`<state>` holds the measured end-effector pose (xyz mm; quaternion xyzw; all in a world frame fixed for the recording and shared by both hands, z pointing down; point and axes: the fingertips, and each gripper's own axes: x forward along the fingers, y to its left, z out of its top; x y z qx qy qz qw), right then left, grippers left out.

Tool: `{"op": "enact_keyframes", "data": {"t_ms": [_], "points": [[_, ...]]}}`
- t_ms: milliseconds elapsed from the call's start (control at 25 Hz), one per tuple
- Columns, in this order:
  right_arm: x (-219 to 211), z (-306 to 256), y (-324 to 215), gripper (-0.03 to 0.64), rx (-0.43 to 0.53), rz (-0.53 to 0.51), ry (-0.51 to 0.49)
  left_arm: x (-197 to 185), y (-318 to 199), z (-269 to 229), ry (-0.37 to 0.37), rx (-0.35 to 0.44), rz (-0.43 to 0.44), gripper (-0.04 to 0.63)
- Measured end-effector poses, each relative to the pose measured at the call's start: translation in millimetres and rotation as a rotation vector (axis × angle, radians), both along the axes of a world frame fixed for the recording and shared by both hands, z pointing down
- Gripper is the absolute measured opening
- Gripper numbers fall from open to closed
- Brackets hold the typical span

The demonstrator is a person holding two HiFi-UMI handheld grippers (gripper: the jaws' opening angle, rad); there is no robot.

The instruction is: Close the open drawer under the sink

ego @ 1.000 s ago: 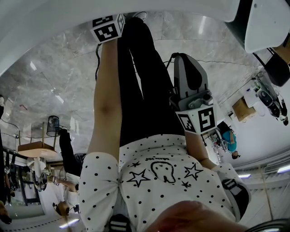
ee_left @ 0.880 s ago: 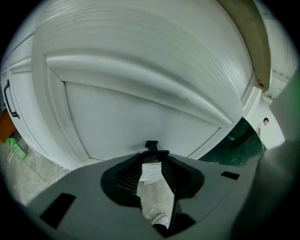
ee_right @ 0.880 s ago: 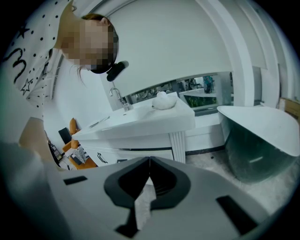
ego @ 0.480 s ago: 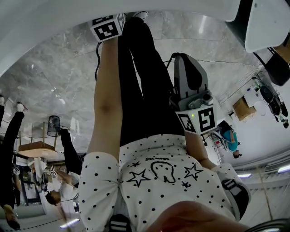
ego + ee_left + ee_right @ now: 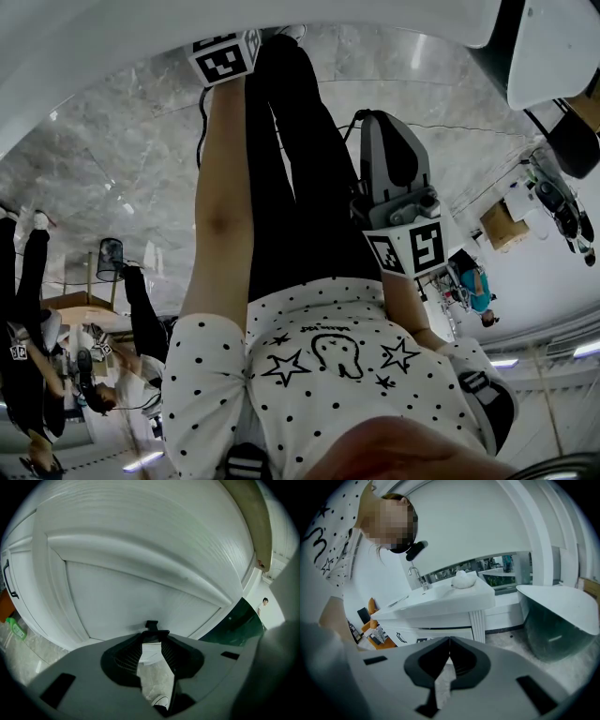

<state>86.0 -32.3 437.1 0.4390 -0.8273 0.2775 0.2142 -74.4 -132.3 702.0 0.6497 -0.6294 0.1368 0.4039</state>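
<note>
Facing white panel's (image 5: 140,592) lower edge, left gripper (image 5: 152,641) fingers (image 5: 128,657) apart, right gripper (image 5: 450,639) closed.

You stand on a grey veined marble floor (image 5: 103,150). In the right gripper view, the white vanity bench (image 5: 440,603) carries a chrome tap (image 5: 421,580) and a small white rounded object (image 5: 463,579). A white bathtub (image 5: 562,625) stands on the floor near it.

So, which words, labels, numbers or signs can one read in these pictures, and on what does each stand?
None: no text is readable in any view.
The left marker cube and the right marker cube: black square patterns only, no letters.
The shirt: drawn stars and a doodle, no words.
</note>
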Motion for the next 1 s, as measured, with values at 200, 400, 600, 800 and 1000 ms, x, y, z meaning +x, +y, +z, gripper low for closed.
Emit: {"op": "enact_keyframes", "data": {"t_ms": [200, 400, 600, 800, 1000], "points": [[0.0, 1.9, 0.1, 0.014, -0.005, 0.000, 0.002, 0.4, 0.9, 1.3, 0.001, -0.001, 0.004, 0.130], [-1.3, 1.5, 0.6, 0.014, -0.004, -0.001, 0.002, 0.5, 1.7, 0.8, 0.000, 0.001, 0.002, 0.130], [-1.5, 2.6, -0.3, 0.014, -0.005, -0.001, 0.004, 1.2, 0.6, 1.3, 0.000, 0.003, 0.006, 0.131], [-1.9, 3.2, 0.6, 0.014, -0.005, 0.001, 0.004, 0.6, 1.3, 1.8, -0.005, 0.007, 0.003, 0.130], [0.4, 3.2, -1.2, 0.014, -0.004, 0.005, 0.006, 2.7, -0.7, 2.0, -0.004, 0.007, 0.007, 0.130]]}}
